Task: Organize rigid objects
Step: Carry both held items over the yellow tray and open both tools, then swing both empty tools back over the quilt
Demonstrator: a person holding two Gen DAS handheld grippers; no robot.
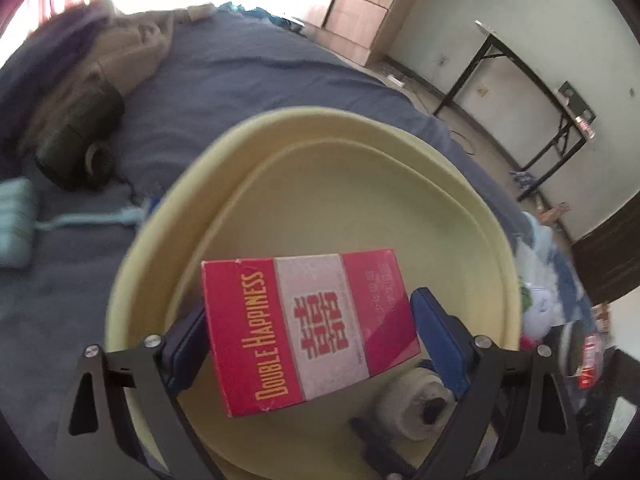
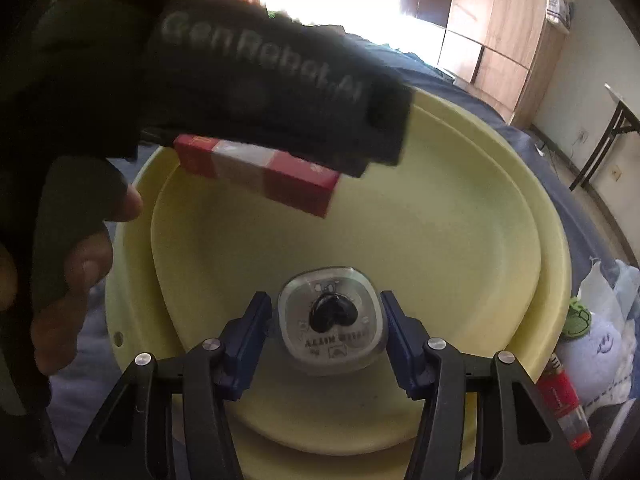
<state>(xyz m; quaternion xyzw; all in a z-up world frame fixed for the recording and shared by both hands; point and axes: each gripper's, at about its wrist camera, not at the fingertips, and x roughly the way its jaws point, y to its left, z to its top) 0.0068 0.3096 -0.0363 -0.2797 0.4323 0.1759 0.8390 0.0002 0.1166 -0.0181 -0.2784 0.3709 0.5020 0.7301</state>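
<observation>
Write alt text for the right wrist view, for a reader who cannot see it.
The right gripper is shut on a small clear jar with a dark lump inside, above a pale yellow basin on a blue bed. At upper left, the left gripper, in a hand, holds a red box over the basin.

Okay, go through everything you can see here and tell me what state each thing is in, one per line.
left gripper: shut on the red box
red box: held above the basin, tilted
right gripper: shut on the clear container
clear container: held over the basin, lid on
yellow basin: upright on the bed
red lighter: lying beside the basin
</observation>
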